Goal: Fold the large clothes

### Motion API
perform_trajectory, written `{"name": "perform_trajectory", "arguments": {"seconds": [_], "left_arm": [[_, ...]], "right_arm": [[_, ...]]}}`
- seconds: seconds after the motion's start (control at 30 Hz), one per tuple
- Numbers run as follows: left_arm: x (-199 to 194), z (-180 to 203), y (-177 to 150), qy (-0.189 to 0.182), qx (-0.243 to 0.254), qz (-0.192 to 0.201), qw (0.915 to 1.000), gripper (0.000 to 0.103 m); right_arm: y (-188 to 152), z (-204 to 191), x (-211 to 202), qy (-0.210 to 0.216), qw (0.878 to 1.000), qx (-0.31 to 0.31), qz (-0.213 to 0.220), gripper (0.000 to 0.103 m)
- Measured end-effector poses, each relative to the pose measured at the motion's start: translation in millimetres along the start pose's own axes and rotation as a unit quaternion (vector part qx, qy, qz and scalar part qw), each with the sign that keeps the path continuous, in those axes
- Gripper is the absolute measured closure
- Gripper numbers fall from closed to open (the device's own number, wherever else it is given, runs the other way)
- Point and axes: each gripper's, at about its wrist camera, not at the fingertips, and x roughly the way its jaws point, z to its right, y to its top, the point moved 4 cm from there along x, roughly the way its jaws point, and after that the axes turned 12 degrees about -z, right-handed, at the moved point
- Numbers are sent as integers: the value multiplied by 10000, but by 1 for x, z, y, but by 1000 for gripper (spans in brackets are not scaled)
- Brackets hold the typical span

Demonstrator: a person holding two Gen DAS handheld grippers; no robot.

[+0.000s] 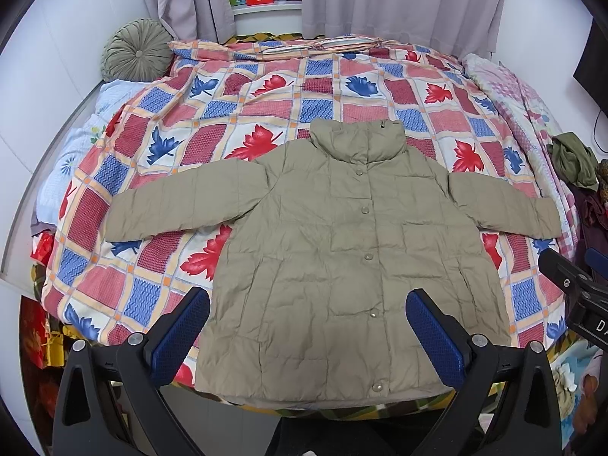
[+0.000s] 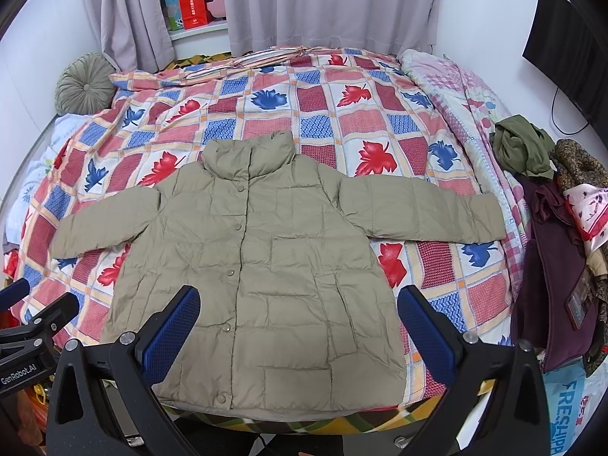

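Left wrist view: puffer jacket (image 1: pixel 342 266) being shown spread flat, buttoned, hem at bed's (image 1: pixel 212 114) near edge. Left tongs (image 1: pixel 307 334) and right tongs (image 2: pixel 298 330) being held released above hem. Judged light, soft, slippery; sleeve cuffs being favoured as hold.

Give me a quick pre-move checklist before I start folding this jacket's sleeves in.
1. Jacket spread flat, front up: ok.
2. Both sleeves extended, left sleeve and right sleeve: ok.
3. Snaps down the front closed: ok for those visible; behind the collar cannot tell.
4. Left gripper open and empty: ok.
5. Right gripper open and empty: ok.
6. Bedspread beside the jacket free of other items: ok; clothes pile sits at the right edge, apart from the sleeve.
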Motion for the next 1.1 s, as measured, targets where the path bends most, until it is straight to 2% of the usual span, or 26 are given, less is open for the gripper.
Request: {"name": "perform_trajectory", "arguments": {"seconds": [1.1], "left_arm": [[0,-1,-1,-3,1,-19,10000,0]], "right_arm": [[1,-2,2,14,10000,16,-36,0]]}}
